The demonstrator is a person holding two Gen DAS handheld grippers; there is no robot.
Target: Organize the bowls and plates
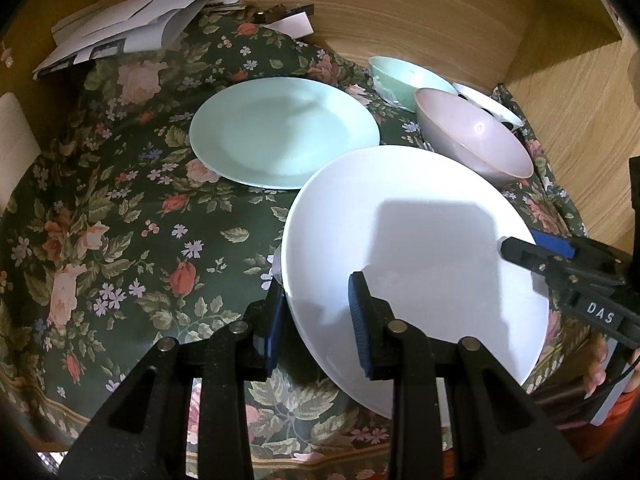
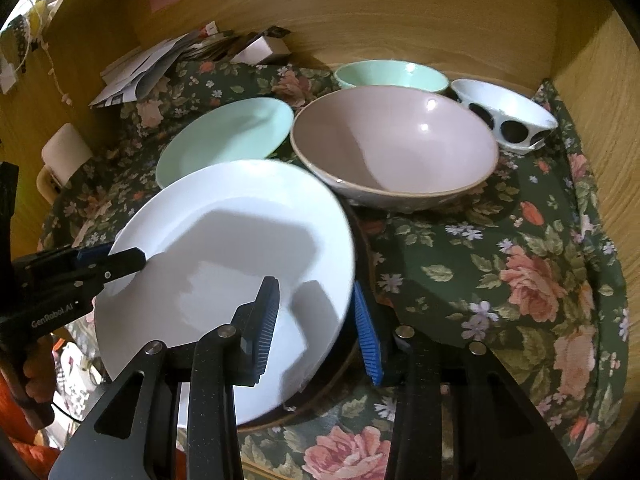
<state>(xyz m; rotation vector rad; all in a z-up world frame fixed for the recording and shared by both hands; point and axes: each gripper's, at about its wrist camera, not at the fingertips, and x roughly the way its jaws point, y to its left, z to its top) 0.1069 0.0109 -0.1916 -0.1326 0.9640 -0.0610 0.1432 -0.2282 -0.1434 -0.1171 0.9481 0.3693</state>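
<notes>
A white plate [image 1: 416, 240] [image 2: 224, 248] hangs tilted over the floral cloth, held by both grippers. My left gripper [image 1: 316, 284] is shut on its left rim, one blue pad on top and one underneath; in the right wrist view the left gripper [image 2: 120, 260] clamps the plate's far-left edge. My right gripper [image 2: 315, 285] is shut on the right rim, and in the left wrist view the right gripper [image 1: 520, 248] bites the plate's right side. A dark dish with a brown rim [image 2: 348, 364] shows under the white plate. Behind lies a mint plate [image 1: 280, 132] [image 2: 224, 136].
A large pink bowl [image 2: 396, 148] [image 1: 476, 136], a mint bowl [image 2: 392, 74] [image 1: 404, 76] and a white bowl with black dots [image 2: 504, 120] stand at the back right. Papers [image 1: 128, 32] are piled at the back left. Wooden walls [image 1: 400, 20] close in behind and on the right.
</notes>
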